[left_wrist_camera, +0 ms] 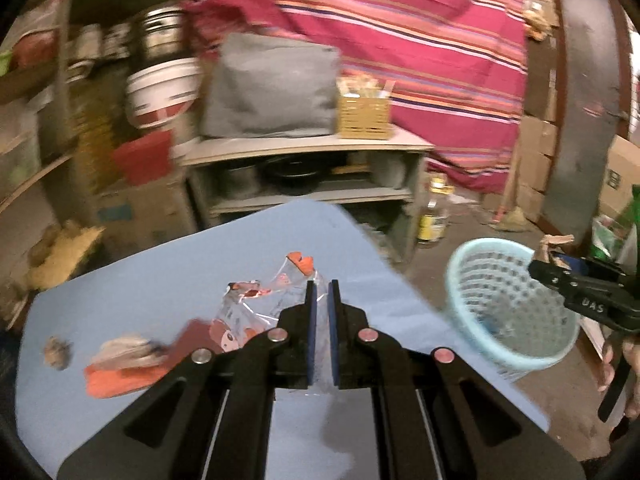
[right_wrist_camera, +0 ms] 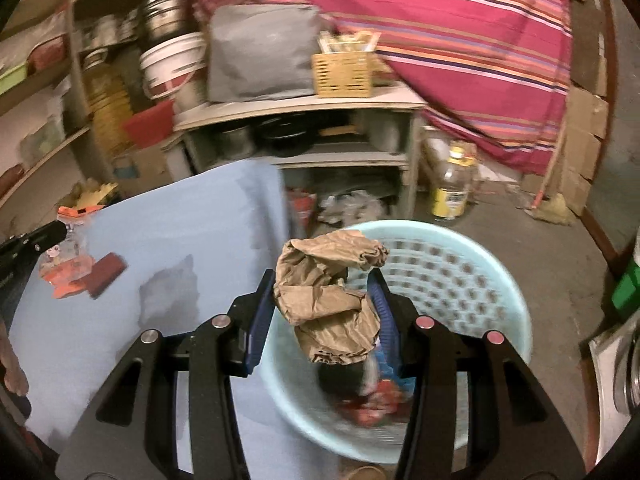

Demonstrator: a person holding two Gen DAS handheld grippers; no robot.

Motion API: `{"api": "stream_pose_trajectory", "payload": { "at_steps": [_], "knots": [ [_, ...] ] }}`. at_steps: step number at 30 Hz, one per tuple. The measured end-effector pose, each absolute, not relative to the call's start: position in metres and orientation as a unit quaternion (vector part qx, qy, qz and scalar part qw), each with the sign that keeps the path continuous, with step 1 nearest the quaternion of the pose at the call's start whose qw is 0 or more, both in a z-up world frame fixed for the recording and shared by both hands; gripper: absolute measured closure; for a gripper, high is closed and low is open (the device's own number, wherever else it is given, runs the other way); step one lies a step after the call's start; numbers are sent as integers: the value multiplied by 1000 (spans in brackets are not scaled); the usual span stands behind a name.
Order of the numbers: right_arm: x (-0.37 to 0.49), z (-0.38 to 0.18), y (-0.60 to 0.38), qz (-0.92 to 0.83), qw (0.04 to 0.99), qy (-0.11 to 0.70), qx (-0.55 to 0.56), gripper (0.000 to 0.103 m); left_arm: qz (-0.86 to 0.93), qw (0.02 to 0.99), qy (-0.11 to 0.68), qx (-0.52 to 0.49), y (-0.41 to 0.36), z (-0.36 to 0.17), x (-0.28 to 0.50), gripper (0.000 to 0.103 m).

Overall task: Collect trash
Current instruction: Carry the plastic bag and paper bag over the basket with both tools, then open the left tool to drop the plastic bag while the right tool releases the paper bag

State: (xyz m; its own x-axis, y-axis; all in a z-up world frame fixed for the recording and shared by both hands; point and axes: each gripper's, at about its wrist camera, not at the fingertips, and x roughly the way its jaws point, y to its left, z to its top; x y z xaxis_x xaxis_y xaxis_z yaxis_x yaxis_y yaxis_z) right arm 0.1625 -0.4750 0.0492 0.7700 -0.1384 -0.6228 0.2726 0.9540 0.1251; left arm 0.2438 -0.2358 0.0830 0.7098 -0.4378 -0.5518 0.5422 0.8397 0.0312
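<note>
My left gripper (left_wrist_camera: 322,286) is shut on a clear plastic wrapper (left_wrist_camera: 272,296) with red and orange print, over the blue table (left_wrist_camera: 160,280). On the table to its left lie an orange and white wrapper (left_wrist_camera: 120,364), a dark red piece (left_wrist_camera: 196,334) and a small brown crumpled scrap (left_wrist_camera: 58,354). My right gripper (right_wrist_camera: 324,276) is shut on a crumpled brown paper wad (right_wrist_camera: 328,300), held over the light blue perforated basket (right_wrist_camera: 460,276). Several wrappers lie at the basket's bottom. The left wrist view shows the right gripper (left_wrist_camera: 546,266) at the basket (left_wrist_camera: 500,308)'s far rim.
The basket stands on the floor off the table's right edge. Behind the table is a grey shelf unit (right_wrist_camera: 300,108) with a grey bag (right_wrist_camera: 260,52) and a wicker box (right_wrist_camera: 342,68). A bottle (right_wrist_camera: 452,188), cardboard boxes (right_wrist_camera: 580,140) and a striped cloth (right_wrist_camera: 440,40) lie beyond.
</note>
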Motion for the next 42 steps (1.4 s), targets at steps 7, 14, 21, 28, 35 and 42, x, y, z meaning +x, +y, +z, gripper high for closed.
{"api": "stream_pose_trajectory", "payload": {
  "at_steps": [7,14,21,28,35,42],
  "knots": [
    [132,39,-532,-158,928,313,124,56,-323,902,269,99,-324,69,228,97],
    [126,30,-555,-175,927,305,132,56,-344,891,282,92,-384,52,223,97],
    [132,21,-563,-191,919,313,144,56,-347,882,307,85,-424,38,233,97],
    [134,15,-570,-194,914,320,154,56,-353,870,331,93,-436,26,237,96],
    [140,11,-566,-194,912,329,151,56,-333,881,325,84,-412,31,237,31],
    [150,8,-560,-188,911,337,146,56,-333,877,340,67,-378,40,247,30]
  ]
}}
